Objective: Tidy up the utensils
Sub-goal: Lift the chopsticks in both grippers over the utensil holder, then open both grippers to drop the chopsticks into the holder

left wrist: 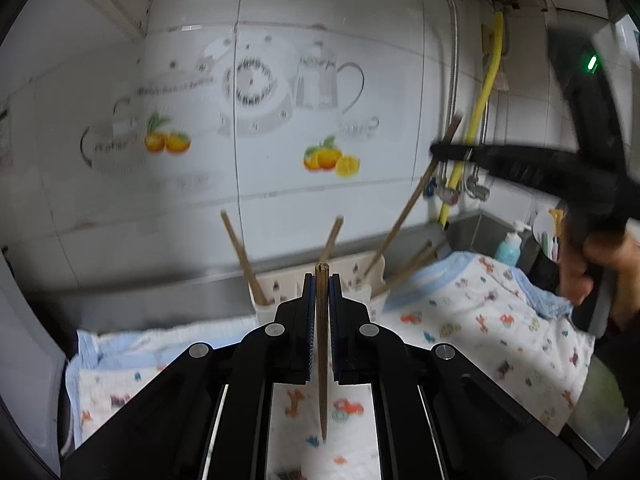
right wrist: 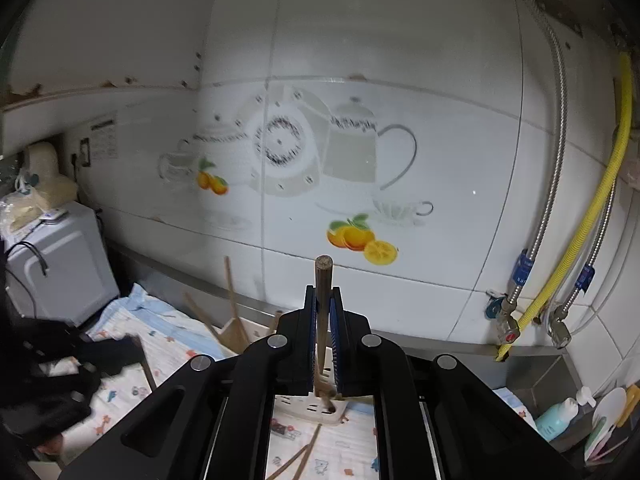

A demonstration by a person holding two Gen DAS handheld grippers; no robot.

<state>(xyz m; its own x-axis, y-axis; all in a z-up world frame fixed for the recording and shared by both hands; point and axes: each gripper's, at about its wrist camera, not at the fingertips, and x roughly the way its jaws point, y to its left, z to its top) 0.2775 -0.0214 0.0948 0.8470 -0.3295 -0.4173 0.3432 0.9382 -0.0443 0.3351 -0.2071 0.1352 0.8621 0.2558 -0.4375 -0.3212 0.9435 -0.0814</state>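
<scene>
Both tongs are pinching — left tongs [left wrist: 320, 280] one chopstick [left wrist: 322, 360], right tongs [right wrist: 323, 296] another chopstick [right wrist: 322, 280].

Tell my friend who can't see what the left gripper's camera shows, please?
The left gripper is shut on one wooden chopstick, above a white utensil holder with more chopsticks, on a patterned cloth. The right gripper holds another chopstick.

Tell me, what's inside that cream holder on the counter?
Several wooden chopsticks stand leaning inside the cream holder. Its middle and bottom are covered by the left gripper and its walls.
</scene>
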